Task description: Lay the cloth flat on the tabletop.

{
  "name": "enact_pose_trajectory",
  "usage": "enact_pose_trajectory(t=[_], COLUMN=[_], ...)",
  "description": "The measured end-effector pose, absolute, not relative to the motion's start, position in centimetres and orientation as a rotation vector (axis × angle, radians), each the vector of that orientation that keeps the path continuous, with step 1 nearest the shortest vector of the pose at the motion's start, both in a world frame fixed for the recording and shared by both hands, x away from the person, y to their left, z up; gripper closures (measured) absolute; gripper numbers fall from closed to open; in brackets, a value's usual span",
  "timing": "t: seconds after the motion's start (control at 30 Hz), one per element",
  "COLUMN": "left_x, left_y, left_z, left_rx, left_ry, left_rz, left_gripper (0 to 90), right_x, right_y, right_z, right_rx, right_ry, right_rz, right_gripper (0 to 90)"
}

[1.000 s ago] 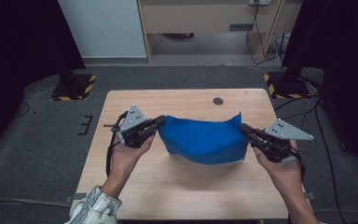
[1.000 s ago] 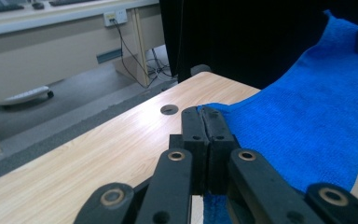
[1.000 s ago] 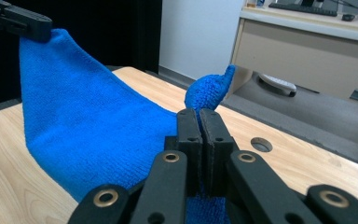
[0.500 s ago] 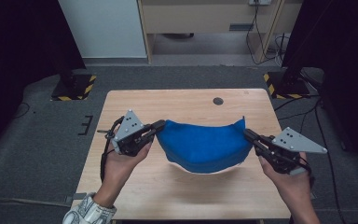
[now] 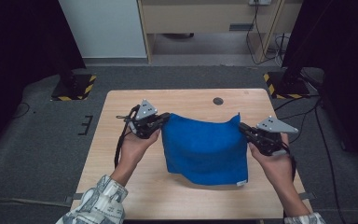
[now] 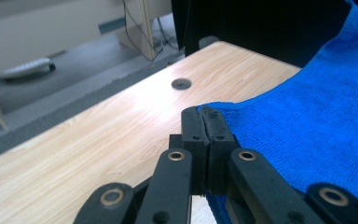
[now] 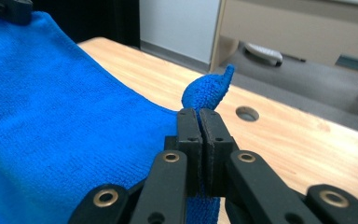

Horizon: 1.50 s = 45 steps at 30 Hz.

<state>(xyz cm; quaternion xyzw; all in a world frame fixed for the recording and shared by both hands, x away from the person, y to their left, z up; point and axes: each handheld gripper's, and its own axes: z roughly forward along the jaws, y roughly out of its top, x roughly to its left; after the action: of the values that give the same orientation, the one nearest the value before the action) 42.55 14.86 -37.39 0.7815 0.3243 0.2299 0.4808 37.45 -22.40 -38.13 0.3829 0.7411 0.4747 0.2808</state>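
Blue towel [image 5: 204, 147] lowered onto table [image 5: 121, 121], gripped corners hidden by fingers

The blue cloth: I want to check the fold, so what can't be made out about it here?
- High view: the table under the blue cloth is covered, so layers beneath are hidden.
- Left gripper view: the pinched corner is hidden between the shut pads.
- Right gripper view: the cloth runs off the left and bottom edges.
- High view: the small tag is too small to read.

Between the left hand-held gripper [image 5: 164, 119] and the right hand-held gripper [image 5: 241, 127] the hanging blue terry cloth [image 5: 204, 147] blocks passage, while bare light wooden counter [image 5: 191, 97] beyond both lies open.
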Motion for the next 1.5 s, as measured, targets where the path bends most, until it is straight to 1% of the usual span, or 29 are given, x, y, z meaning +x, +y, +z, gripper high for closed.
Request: enact_pose_trajectory(t=[0.17, 0.3, 0.67, 0.8, 1.0, 1.03, 1.07, 1.13, 1.2, 1.23, 1.3, 1.37, 1.5], left_x=[45.1, 46.8, 49.2, 50.1, 52.7, 53.2, 53.8, 54.8, 55.0, 54.9, 54.3, 53.7, 52.4], left_y=[14.4, 14.6, 14.1, 14.0, 13.7, 13.7, 13.6, 13.8, 14.2, 14.3, 14.4, 14.6, 15.2], left_z=[-39.0, -39.8, -41.2, -41.7, -42.8, -42.9, -43.2, -43.8, -43.8, -43.7, -43.3, -42.9, -42.3], left_rx=[1.929, 1.926, 1.948, 1.967, 1.986, 1.980, 1.964, 1.889, 1.842, 1.845, 1.880, 1.902, 1.898], left_ry=[0.847, 0.896, 0.932, 0.948, 0.993, 0.999, 1.017, 1.068, 1.096, 1.093, 1.053, 1.034, 1.006], left_rz=[0.572, 0.570, 0.564, 0.580, 0.609, 0.620, 0.637, 0.628, 0.589, 0.585, 0.616, 0.641, 0.630], left_gripper=[88.9, 88.8, 88.8, 88.8, 88.8, 88.3, 86.6, 68.5, 66.1, 63.7, 60.3, 57.7, 53.5], right_x=[40.4, 42.2, 45.3, 46.8, 49.7, 50.4, 50.9, 52.0, 52.9, 53.0, 52.8, 52.3, 51.0], right_y=[-22.8, -23.0, -22.3, -22.1, -21.8, -21.7, -21.5, -21.1, -20.9, -20.8, -20.7, -20.9, -21.4], right_z=[-40.6, -41.9, -43.1, -43.8, -44.8, -45.0, -45.2, -45.8, -46.3, -46.5, -46.5, -46.5, -46.3], right_rx=[1.092, 1.119, 1.133, 1.155, 1.222, 1.233, 1.243, 1.270, 1.314, 1.316, 1.305, 1.294, 1.296], right_ry=[1.992, 1.995, 2.019, 2.032, 2.016, 2.003, 1.987, 1.942, 1.942, 1.944, 1.956, 1.964, 1.989], right_rz=[1.249, 1.240, 1.206, 1.189, 1.168, 1.164, 1.160, 1.130, 1.098, 1.071, 1.062, 1.075, 1.103], right_gripper=[87.9, 88.0, 88.0, 88.0, 87.8, 86.0, 79.2, 58.0, 42.7, 38.9, 34.8, 33.5, 30.8])
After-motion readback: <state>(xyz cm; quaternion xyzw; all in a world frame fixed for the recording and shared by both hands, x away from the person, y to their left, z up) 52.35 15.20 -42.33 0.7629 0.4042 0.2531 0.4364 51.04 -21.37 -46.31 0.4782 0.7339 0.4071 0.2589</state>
